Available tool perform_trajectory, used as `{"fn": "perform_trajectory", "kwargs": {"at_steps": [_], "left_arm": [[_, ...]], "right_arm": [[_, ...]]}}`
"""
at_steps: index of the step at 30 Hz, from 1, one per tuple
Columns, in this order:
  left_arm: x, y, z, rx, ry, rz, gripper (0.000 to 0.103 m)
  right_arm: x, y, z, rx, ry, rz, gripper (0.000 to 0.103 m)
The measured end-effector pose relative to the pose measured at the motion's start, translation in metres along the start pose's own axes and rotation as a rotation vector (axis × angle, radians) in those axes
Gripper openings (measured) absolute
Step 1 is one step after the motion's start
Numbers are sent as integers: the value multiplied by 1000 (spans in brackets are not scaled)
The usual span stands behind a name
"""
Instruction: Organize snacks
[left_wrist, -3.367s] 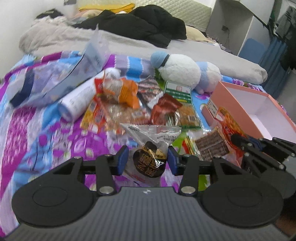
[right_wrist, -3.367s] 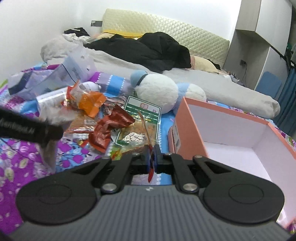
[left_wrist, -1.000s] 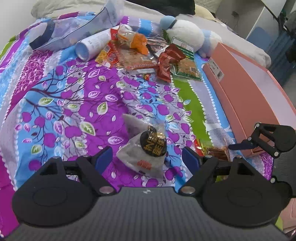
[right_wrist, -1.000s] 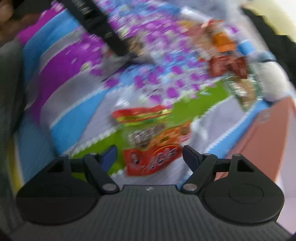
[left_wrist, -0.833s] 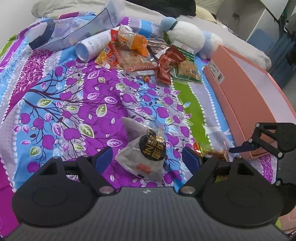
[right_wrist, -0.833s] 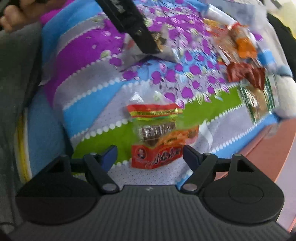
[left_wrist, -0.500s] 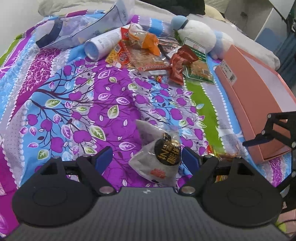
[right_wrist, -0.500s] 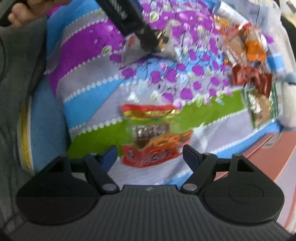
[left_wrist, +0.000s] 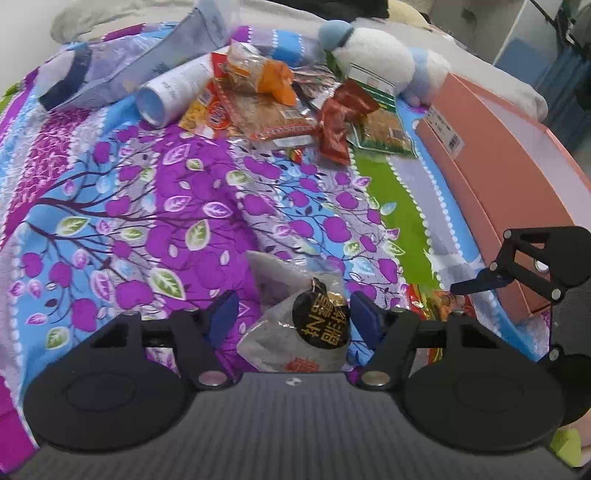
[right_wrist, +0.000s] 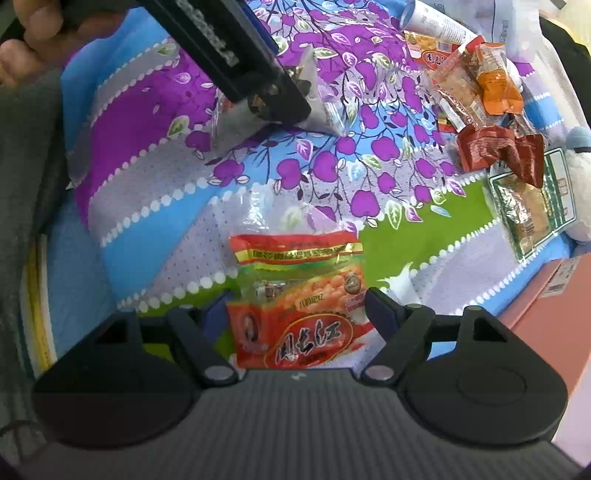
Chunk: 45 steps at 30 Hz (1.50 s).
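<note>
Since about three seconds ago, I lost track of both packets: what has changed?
Both were let go. The left gripper held the clear packet over the pile; now the packet lies on the bedspread nearer the person, and the jaws have just been closing around it again. The right gripper pinched the red packet; now it lies between open jaws. Pile and box unchanged.
</note>
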<state>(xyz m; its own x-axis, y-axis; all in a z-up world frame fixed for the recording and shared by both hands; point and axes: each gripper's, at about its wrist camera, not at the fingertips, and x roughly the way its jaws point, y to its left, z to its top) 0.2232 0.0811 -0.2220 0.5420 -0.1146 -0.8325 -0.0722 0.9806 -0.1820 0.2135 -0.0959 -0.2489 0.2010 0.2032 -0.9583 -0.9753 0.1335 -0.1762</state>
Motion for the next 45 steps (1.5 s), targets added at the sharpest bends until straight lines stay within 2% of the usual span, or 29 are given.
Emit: {"fn": "perform_trajectory", "kwargs": {"at_steps": [1, 5, 8, 12, 13, 15, 21, 30, 37, 39, 45], "left_arm": [[2, -2, 0, 9, 3, -2, 63], [5, -11, -3, 57, -7, 17, 59], [3, -13, -3, 62, -11, 24, 55], [-6, -9, -4, 37, -16, 23, 53], [-8, -8, -5, 29, -18, 25, 52], [-14, -7, -7, 11, -22, 29, 49], [-31, -6, -14, -28, -42, 40, 48], [-44, -11, -16, -76, -63, 36, 48], [-59, -23, -14, -76, -90, 12, 48], [-64, -27, -13, -77, -99, 3, 48], [-78, -35, -6, -75, -128, -20, 48]], "right_arm": [[1, -1, 0, 14, 2, 5, 80], [5, -15, -6, 130, 3, 51, 82], [9, -25, -12, 274, 13, 84, 77], [2, -23, -19, 351, -18, 79, 64], [0, -21, -21, 373, -29, 69, 56], [-7, -19, -26, 432, -60, 48, 54], [-17, -8, -44, 614, -172, -51, 44], [-34, 15, -57, 813, -312, -220, 31], [-55, 17, -73, 984, -412, -237, 25], [-61, 19, -75, 1007, -434, -248, 13], [-75, 20, -78, 1043, -483, -263, 11]]}}
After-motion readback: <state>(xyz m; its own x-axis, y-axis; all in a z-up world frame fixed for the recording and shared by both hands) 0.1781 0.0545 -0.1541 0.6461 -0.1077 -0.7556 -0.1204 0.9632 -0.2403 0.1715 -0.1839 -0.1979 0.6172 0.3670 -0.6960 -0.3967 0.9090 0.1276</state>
